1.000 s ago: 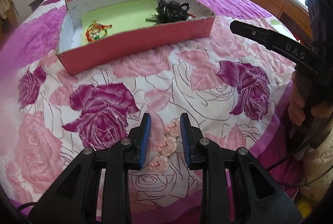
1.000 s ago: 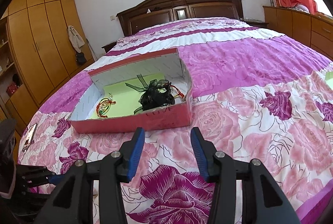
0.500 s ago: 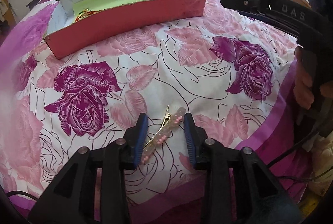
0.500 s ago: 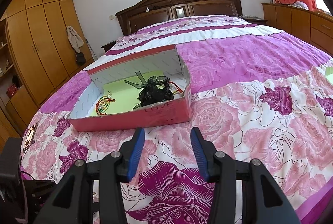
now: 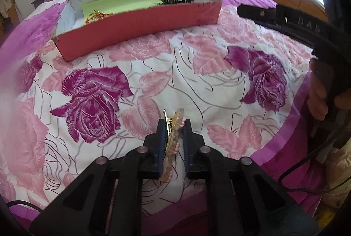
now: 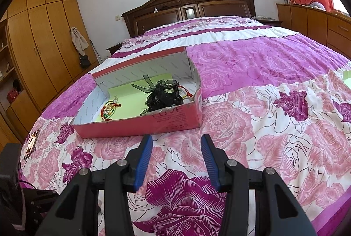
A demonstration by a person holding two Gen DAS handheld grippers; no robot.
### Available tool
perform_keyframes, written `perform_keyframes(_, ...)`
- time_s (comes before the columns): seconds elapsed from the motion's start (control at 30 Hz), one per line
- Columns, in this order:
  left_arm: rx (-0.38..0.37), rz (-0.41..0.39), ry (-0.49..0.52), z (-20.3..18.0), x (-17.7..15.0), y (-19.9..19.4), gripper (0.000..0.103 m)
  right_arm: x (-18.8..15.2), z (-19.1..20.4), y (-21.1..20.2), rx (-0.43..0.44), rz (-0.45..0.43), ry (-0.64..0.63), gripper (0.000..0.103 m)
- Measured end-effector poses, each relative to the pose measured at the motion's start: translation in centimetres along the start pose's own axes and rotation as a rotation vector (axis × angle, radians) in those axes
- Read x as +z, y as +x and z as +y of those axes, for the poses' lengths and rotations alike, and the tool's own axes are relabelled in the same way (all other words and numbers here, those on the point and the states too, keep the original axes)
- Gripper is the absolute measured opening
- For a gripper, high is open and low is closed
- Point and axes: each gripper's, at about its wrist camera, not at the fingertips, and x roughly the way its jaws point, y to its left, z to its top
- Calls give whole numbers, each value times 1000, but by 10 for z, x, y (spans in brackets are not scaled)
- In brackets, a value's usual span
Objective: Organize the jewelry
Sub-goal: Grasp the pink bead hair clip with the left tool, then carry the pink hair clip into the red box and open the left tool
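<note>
**Hair clip pinched in the left gripper, box waiting up the bed**

The left gripper (image 5: 172, 124) is clamped on a gold hair clip (image 5: 173, 137) with pale pink beads, held edge-on between the blue pads with its toothed tip poking out toward twelve o'clock. Below it lies the rose-patterned bedspread (image 5: 197, 73).

The right gripper (image 6: 176, 144) hangs over the bed with its jaws spread wide and nothing between them.

Up at about eleven o'clock from the left gripper sits a red cardboard box (image 6: 140, 126), open on top, with a green sheet lining its floor. Inside, a black ribbon hair bow (image 6: 163, 95) rests toward the right end, and a red-and-green bracelet (image 6: 108, 110) lies toward the left end, well apart from the bow.
</note>
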Motion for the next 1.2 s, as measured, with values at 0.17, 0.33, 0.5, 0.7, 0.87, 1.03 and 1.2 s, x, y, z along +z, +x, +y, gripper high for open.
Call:
perform_keyframes(0.17, 19, -60, -36, 10, 9, -12, 6, 1, 1, 0, 2, 0, -3, 49)
perform_keyframes(0.33, 38, -133, -91, 28, 24, -24, 6, 6, 6, 1, 9, -4, -19, 49)
perform_keyframes(0.5, 64, -202, -121, 41, 47, -31, 6, 14, 14, 2, 16, -16, -45, 49)
perform_keyframes(0.7, 94, -285, -147, 55, 71, -32, 6, 22, 23, 6, 21, -26, -66, 49)
perform_keyframes(0.87, 117, -346, -161, 63, 89, -30, 6, 29, 29, 10, 27, -38, -82, 49)
perform_keyframes(1.03, 147, -389, -168, 69, 100, -22, 6, 34, 34, 19, 29, -44, -96, 49)
perform_keyframes(1.2, 162, -415, -184, 76, 110, -12, 6, 40, 38, 28, 35, -55, -109, 49)
